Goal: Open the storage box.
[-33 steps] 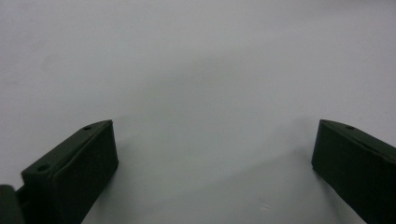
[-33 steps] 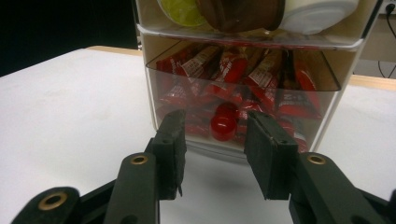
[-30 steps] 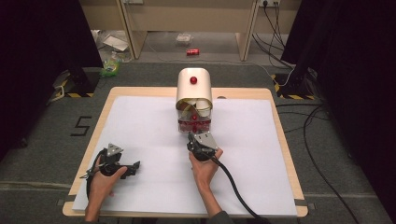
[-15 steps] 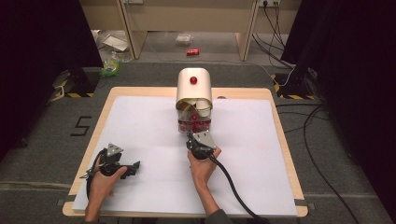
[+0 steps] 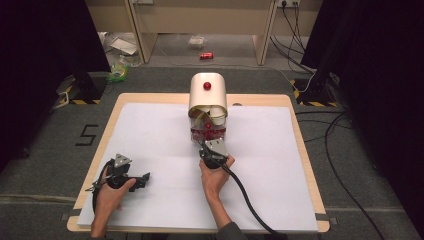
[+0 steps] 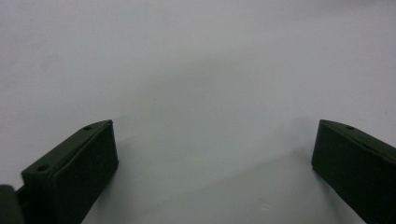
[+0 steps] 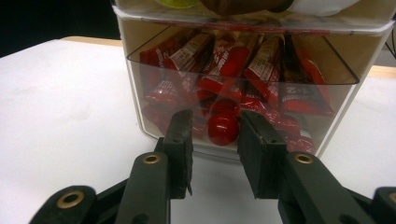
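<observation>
The right gripper (image 7: 215, 133) is positioned at the dispenser's (image 5: 207, 102) lower drawer (image 7: 243, 60), its jaws narrowed and just closing about the red knob (image 7: 223, 127), not yet pressed. Red packets (image 7: 233, 65) are stacked behind. The left gripper (image 5: 142, 179) is rested wide open on the white table cover (image 5: 160, 135).

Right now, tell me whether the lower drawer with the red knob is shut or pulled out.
Shut, it seems: the drawer front sits flush with the dispenser, and the right gripper jaws flank the red knob.
</observation>
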Demonstrator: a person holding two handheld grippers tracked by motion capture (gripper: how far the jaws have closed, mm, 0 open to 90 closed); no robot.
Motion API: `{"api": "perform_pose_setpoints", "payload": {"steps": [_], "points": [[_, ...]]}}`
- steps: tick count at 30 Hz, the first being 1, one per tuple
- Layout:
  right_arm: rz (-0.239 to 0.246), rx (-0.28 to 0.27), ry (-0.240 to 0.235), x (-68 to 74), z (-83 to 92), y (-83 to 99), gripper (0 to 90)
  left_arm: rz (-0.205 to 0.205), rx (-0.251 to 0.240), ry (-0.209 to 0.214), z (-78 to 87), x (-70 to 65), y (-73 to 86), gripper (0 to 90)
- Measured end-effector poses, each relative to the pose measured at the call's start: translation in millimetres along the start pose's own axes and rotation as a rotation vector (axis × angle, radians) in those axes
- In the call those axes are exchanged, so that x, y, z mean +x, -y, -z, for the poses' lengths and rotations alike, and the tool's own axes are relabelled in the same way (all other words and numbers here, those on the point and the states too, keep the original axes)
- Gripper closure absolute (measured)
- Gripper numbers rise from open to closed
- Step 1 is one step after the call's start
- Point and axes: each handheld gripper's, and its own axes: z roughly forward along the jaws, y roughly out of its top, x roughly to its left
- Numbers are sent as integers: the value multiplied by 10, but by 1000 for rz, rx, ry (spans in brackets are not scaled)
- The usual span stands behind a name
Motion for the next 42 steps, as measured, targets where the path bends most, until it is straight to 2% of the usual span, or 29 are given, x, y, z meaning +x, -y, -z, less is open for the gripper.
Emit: {"api": "perform_pose_setpoints", "payload": {"steps": [4,9,14,16,23,25,28,42], "points": [[-3,14,28,35,-10,-2,669,0,0,0,0,0,0,0],[-32,29,45,58,-17,-8,678,0,0,0,0,0,0,0],[-28,32,57,63,-20,-8,700,-2,1,-2,-1,-2,-1,0],[-63,38,58,64,-26,-11,702,-3,2,-3,0,-3,0,0],[-52,38,71,67,-25,-8,738,-4,2,-2,0,-3,0,0],[-54,45,57,52,-22,-16,739,-3,2,-2,0,-3,-1,0],[-38,43,58,54,-16,-7,740,-3,2,-3,0,-3,0,0],[-20,43,32,46,68,25,739,-4,2,-3,0,-4,0,0]]}}
